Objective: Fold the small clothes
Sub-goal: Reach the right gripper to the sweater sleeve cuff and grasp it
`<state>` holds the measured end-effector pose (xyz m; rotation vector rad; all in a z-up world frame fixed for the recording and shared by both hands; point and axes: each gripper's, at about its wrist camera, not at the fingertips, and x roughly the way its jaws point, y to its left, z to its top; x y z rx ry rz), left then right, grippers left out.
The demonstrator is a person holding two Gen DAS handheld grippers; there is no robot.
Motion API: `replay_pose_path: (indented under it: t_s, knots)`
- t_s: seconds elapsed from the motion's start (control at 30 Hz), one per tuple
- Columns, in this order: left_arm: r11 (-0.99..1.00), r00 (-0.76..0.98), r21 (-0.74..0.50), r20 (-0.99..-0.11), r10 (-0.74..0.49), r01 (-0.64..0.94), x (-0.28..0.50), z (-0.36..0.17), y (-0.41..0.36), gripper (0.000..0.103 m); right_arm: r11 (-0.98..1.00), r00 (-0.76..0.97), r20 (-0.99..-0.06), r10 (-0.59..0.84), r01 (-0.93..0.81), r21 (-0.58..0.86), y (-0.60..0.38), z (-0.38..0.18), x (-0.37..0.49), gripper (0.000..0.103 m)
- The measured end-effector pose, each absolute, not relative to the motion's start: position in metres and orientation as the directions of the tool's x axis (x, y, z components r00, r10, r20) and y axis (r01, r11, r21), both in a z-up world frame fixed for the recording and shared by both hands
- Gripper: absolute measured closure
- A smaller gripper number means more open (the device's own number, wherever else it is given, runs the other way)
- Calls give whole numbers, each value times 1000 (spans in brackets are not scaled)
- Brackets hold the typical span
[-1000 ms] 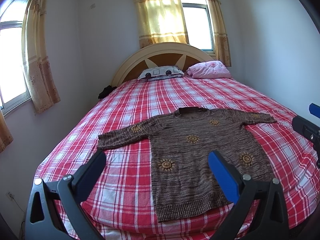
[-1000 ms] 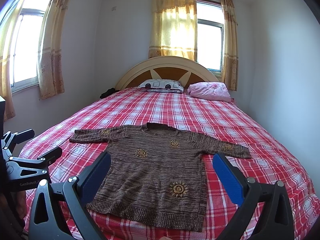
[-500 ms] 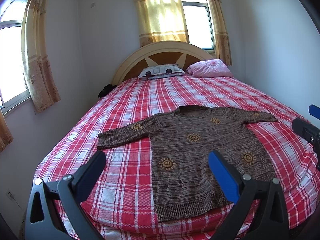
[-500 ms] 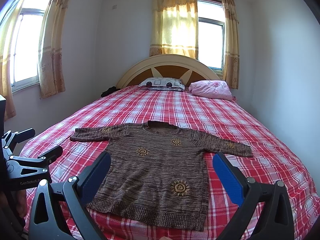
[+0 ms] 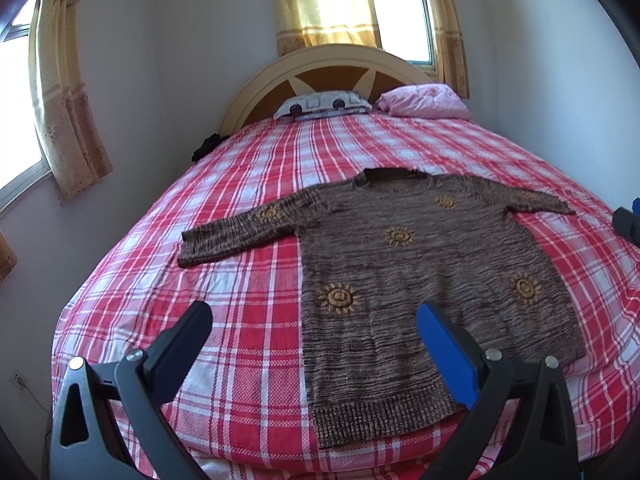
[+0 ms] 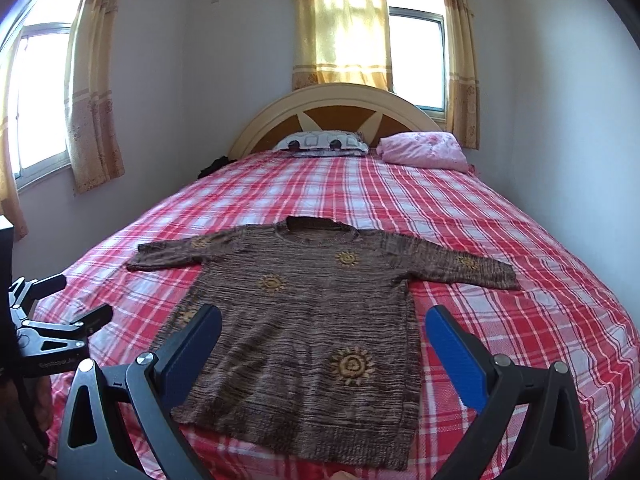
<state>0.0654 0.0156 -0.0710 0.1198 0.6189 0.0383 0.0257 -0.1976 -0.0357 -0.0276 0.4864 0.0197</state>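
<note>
At the left, the left claw (image 5: pixel 314 330) hangs over the near edge of the bed with its jaws spread wide and nothing between them; its black frame also shows at the far left of the right wrist view (image 6: pixel 60 308). Beneath both claws, a bed covered in a red-and-white plaid sheet (image 6: pixel 520 240) fills the room. A brown knitted sweater with yellow sun motifs (image 6: pixel 320 312) lies flat and unfolded on the near half of the bed, hem at the near edge, collar pointing to the far headboard, both sleeves stretched outward to left and right. In the left wrist view the same sweater (image 5: pixel 420 272) sits right of centre. The right claw (image 6: pixel 323 332) hovers above the sweater's hem, likewise released, its blue pads well apart and touching no cloth. Far away, against the cream arched wooden headboard (image 6: pixel 340 100), rest a white patterned pillow (image 6: pixel 320 142) and, to its right, a pink folded quilt (image 6: pixel 424 150). Yellow curtains (image 6: pixel 340 24) cover the far window.
</note>
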Motion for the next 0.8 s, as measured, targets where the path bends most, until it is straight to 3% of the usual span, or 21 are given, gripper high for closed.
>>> replay_pose_path:
  t_s: [0.37, 0.8]
  knots:
    - [978, 762, 209, -636, 123, 16, 132, -97, 3, 0, 996, 804, -591, -68, 85, 1, -274, -81, 85, 1]
    - [976, 739, 215, -664, 115, 41, 214, -113, -16, 0, 986, 741, -659, -127, 169, -1, -350, -105, 148, 1]
